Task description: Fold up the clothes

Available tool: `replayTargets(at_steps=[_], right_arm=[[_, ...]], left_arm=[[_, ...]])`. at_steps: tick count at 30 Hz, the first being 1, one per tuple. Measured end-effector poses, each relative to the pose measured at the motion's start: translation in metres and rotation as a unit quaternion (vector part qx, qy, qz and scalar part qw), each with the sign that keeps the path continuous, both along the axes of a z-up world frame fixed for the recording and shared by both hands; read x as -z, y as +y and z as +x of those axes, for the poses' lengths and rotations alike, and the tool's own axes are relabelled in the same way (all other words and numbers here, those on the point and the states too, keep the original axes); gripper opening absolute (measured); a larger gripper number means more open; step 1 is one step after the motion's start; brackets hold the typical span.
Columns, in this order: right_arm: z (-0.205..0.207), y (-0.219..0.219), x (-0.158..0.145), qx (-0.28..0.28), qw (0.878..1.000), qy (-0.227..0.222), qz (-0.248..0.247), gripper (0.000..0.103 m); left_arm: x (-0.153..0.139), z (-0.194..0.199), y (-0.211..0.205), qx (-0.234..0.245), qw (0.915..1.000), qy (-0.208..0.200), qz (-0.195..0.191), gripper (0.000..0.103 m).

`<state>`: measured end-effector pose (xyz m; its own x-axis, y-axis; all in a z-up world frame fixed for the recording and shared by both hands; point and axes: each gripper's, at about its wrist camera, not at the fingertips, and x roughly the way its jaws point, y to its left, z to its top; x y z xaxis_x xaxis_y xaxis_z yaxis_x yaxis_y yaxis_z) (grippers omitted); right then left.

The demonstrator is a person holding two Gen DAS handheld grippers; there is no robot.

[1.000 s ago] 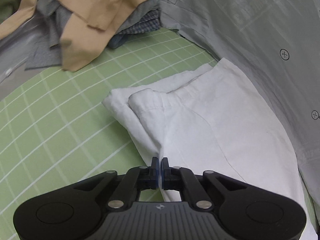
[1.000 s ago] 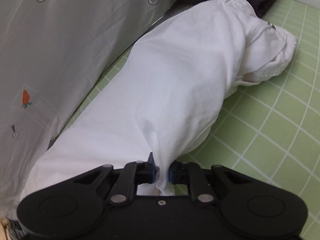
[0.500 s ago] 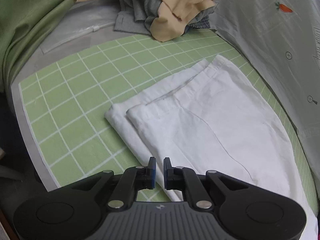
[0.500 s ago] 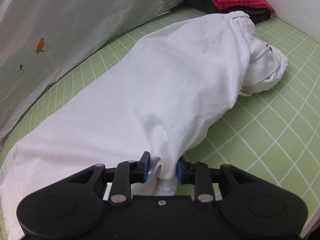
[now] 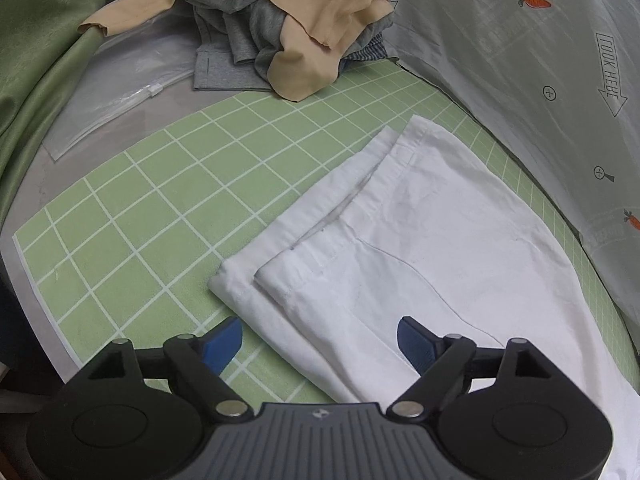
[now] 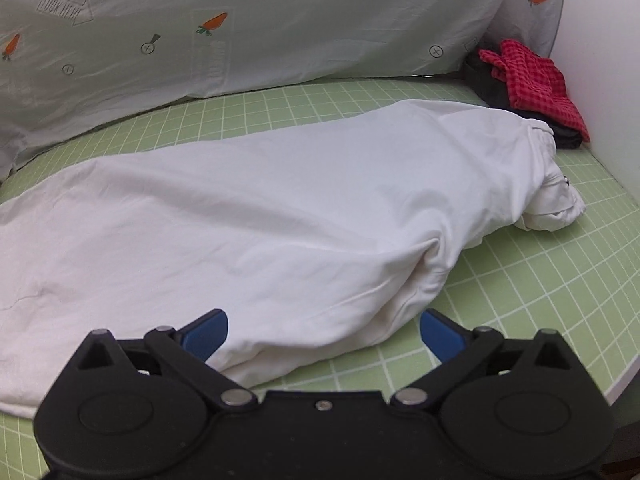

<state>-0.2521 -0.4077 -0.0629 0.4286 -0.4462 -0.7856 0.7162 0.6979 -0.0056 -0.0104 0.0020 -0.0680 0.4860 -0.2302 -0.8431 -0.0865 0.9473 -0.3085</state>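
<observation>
White trousers [image 5: 400, 248] lie folded lengthwise on the green grid mat [image 5: 160, 208]. The leg hems are at the near left in the left wrist view. My left gripper [image 5: 320, 344] is open and empty, just above the near edge of the legs. In the right wrist view the trousers [image 6: 280, 216] stretch across the mat [image 6: 540, 280], with the bunched waist [image 6: 552, 204] at the right. My right gripper [image 6: 324, 330] is open and empty, straddling the near folded edge.
A pile of tan and grey clothes [image 5: 304, 24] sits at the far end of the mat. A pale carrot-print cover [image 5: 540, 80] runs along the far side and also shows in the right wrist view [image 6: 280, 20]. A red checked cloth on dark clothes [image 6: 528, 80] lies at the right corner. A clear bag [image 5: 120, 96] lies left.
Both grippers have let go of the white trousers, opened wide and pulled back. The trousers now lie flat on the mat.
</observation>
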Motion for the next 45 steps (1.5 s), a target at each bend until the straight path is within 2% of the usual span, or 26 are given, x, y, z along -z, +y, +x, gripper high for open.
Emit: replayTargets(at_steps=[3, 5, 8, 12, 13, 18, 22, 25, 30, 32, 35, 38, 41, 43, 45], right_arm=[[-0.001, 0.016, 0.002, 0.005, 1.000, 0.009, 0.004, 0.103], [-0.001, 0.024, 0.006, 0.008, 1.000, 0.020, 0.009, 0.103], [0.001, 0.039, 0.011, 0.009, 0.999, 0.034, 0.015, 0.103], [0.006, 0.052, 0.014, 0.011, 0.999, 0.040, 0.021, 0.103], [0.008, 0.054, 0.014, 0.011, 0.999, 0.041, 0.021, 0.103], [0.015, 0.063, 0.014, 0.011, 0.999, 0.044, 0.020, 0.103], [0.020, 0.068, 0.018, 0.011, 0.998, 0.055, 0.027, 0.103], [0.022, 0.073, 0.020, 0.008, 0.998, 0.061, 0.027, 0.103], [0.025, 0.075, 0.022, 0.008, 0.997, 0.068, 0.027, 0.103], [0.028, 0.074, 0.023, 0.010, 0.997, 0.068, 0.031, 0.103], [0.031, 0.073, 0.025, 0.008, 0.997, 0.068, 0.036, 0.103], [0.034, 0.073, 0.025, 0.000, 0.997, 0.068, 0.038, 0.103], [0.036, 0.072, 0.026, -0.008, 0.997, 0.068, 0.040, 0.103], [0.038, 0.071, 0.026, -0.013, 0.997, 0.068, 0.042, 0.103], [0.038, 0.069, 0.027, -0.016, 0.997, 0.068, 0.045, 0.103]], left_arm=[[0.003, 0.011, 0.004, 0.010, 0.9999, -0.004, -0.003, 0.085], [0.003, 0.016, 0.008, 0.014, 0.9997, -0.012, -0.018, 0.083], [0.001, 0.024, 0.012, 0.027, 0.9982, -0.027, -0.046, 0.067], [0.008, 0.036, 0.006, 0.051, 0.9986, 0.004, -0.011, 0.064], [0.012, 0.036, 0.008, 0.050, 0.9986, 0.015, -0.013, 0.064], [0.028, 0.035, 0.020, 0.042, 0.9955, 0.042, -0.074, 0.064], [0.033, 0.043, 0.016, 0.051, 0.9943, 0.048, -0.080, 0.058], [0.038, 0.049, 0.017, 0.041, 0.9944, 0.059, -0.077, 0.051], [0.045, 0.054, 0.024, 0.031, 0.9944, 0.075, -0.068, 0.011], [0.040, 0.052, 0.029, 0.025, 0.9947, 0.065, -0.077, 0.006], [0.031, 0.048, 0.035, 0.016, 0.9950, 0.046, -0.087, 0.005], [-0.010, 0.033, 0.045, 0.012, 0.9950, -0.004, -0.099, 0.005], [-0.026, 0.024, 0.057, -0.001, 0.9946, -0.016, -0.102, 0.005], [-0.003, 0.023, 0.056, -0.010, 0.9975, 0.012, -0.069, 0.005], [0.022, 0.025, 0.053, -0.013, 0.9969, 0.064, -0.044, 0.010]])
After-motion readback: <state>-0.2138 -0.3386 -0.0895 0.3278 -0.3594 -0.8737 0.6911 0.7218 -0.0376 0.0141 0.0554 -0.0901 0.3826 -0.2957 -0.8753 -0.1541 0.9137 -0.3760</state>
